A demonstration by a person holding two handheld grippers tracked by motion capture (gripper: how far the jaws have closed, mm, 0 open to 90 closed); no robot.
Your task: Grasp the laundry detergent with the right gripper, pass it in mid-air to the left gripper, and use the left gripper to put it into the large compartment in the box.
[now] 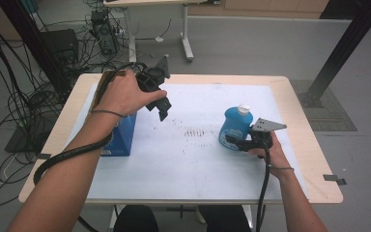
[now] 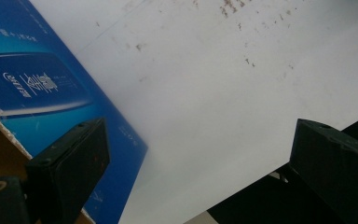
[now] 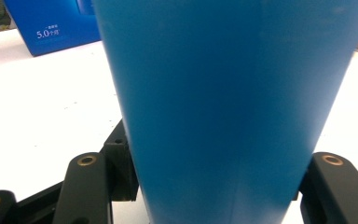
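Note:
A blue bottle (image 1: 235, 126) with a white cap stands upright on the right part of the white sheet (image 1: 193, 164). My right gripper (image 1: 234, 141) is shut on its lower body from the near side; in the right gripper view the bottle (image 3: 233, 107) sits squeezed between both jaws of that gripper (image 3: 214, 186). A blue carton (image 1: 121, 135) stands at the left of the sheet. My left gripper (image 1: 160, 102) hangs above the table just right of the carton's top, open, with nothing between its jaws (image 2: 200, 154). The carton (image 2: 42, 93) lies beside its left jaw.
Brown specks (image 1: 195, 131) mark the sheet's middle. The wooden tabletop (image 1: 319, 169) shows as a rim around the sheet. Cables and equipment (image 1: 77, 43) crowd the floor at back left. A black post (image 1: 348, 43) stands at back right.

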